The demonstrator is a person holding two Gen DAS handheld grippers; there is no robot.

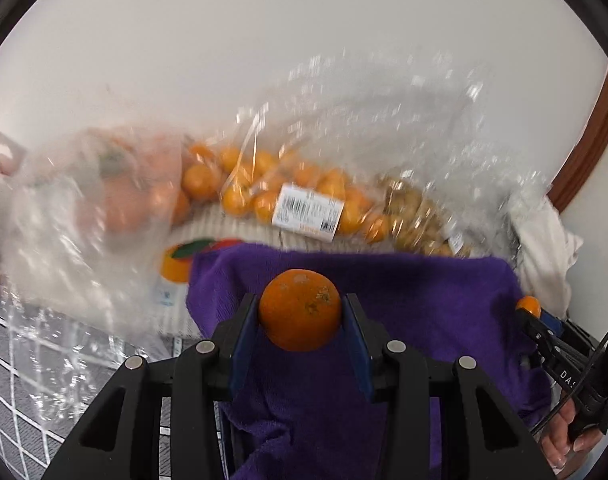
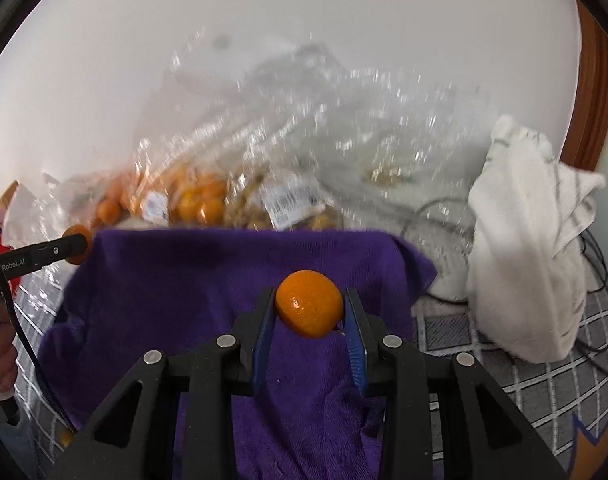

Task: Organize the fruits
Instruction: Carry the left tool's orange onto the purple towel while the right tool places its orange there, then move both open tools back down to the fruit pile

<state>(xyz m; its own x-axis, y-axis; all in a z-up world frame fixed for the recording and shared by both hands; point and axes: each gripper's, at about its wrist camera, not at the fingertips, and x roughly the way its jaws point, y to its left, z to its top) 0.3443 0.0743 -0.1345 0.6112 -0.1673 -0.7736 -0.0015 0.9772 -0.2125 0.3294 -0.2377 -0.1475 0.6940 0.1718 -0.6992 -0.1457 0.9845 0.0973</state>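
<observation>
My left gripper (image 1: 300,316) is shut on an orange (image 1: 299,309) with brown scars, held above a purple towel (image 1: 424,300). My right gripper (image 2: 308,307) is shut on a smaller glossy orange (image 2: 308,303) above the same purple towel (image 2: 175,288). Each gripper shows at the edge of the other's view: the right one (image 1: 528,307) with its orange at the right, the left one (image 2: 77,245) with its orange at the left. Clear plastic bags of small oranges (image 1: 263,188) lie behind the towel, also in the right wrist view (image 2: 199,200).
A pale bag holding larger orange fruit (image 1: 119,192) lies at the left. A bag of brownish fruit (image 1: 416,208) lies right of the oranges. A white cloth (image 2: 528,248) is heaped at the right. A grey checked cover (image 2: 524,368) lies underneath. A white wall stands behind.
</observation>
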